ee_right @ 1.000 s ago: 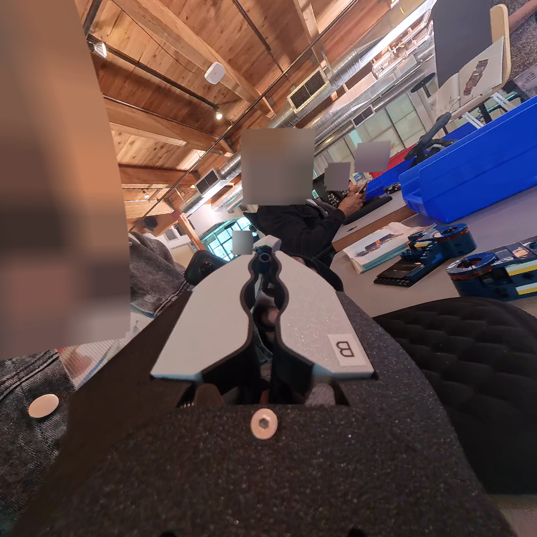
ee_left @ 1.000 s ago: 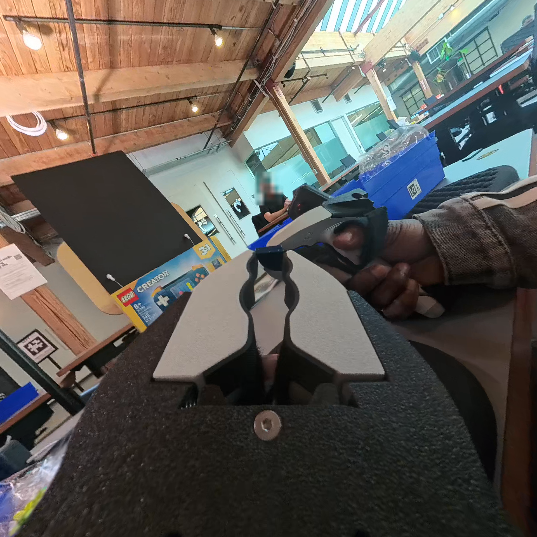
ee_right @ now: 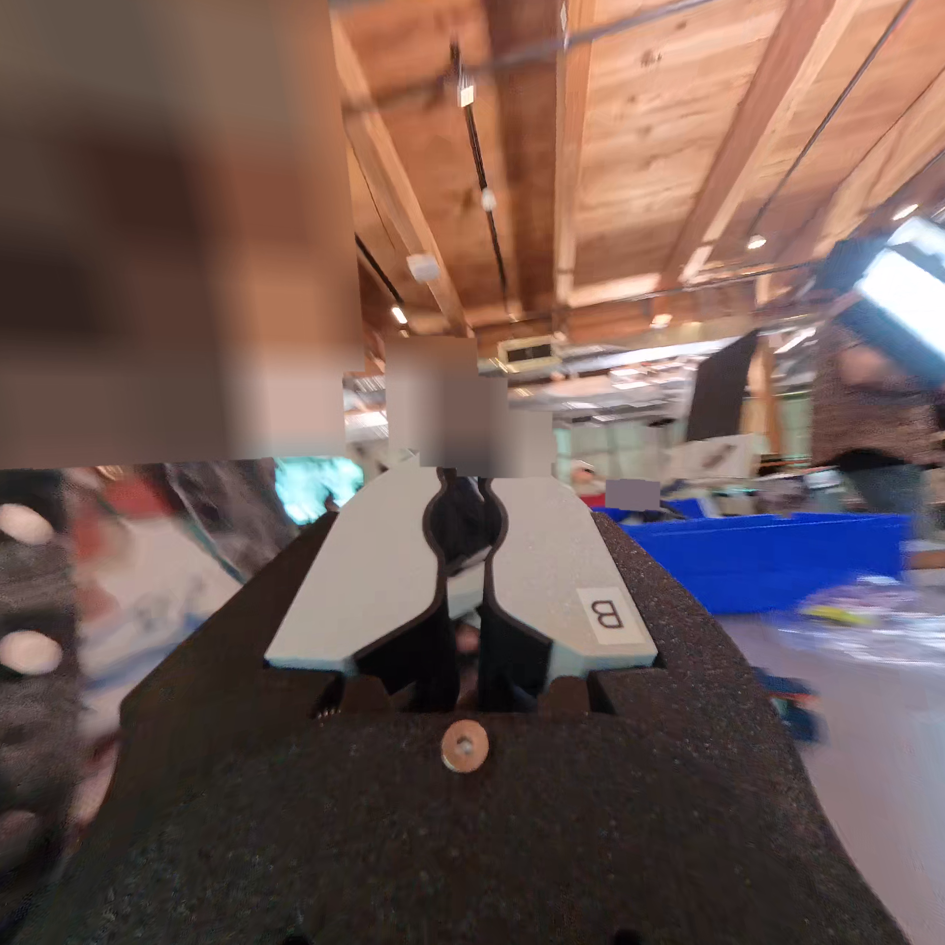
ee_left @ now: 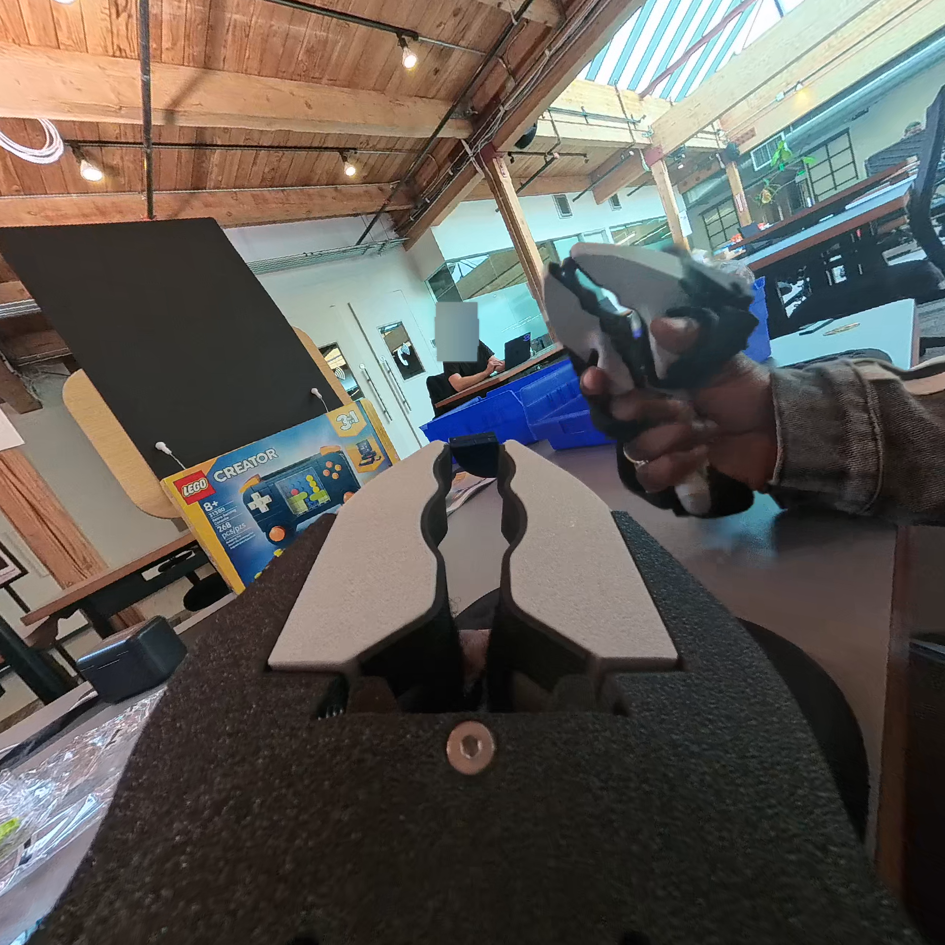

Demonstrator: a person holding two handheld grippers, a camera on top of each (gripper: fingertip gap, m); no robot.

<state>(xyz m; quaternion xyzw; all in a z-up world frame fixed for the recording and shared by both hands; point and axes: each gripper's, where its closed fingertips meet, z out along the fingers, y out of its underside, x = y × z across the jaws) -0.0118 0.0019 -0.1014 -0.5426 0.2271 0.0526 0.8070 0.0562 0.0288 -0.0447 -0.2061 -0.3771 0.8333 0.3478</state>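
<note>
Two tools above the bench: left tool clamped on a small dark-blue brick at 12 o'clock, right tool at 2 o'clock, grip impossible to tell; tip-only pinch, likely to slip if bumped.

Grey-fingered black hand-held gripper

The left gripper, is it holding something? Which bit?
Yes: the left gripper pinches a small dark blue block by its two sides, right at the fingertips.
</note>
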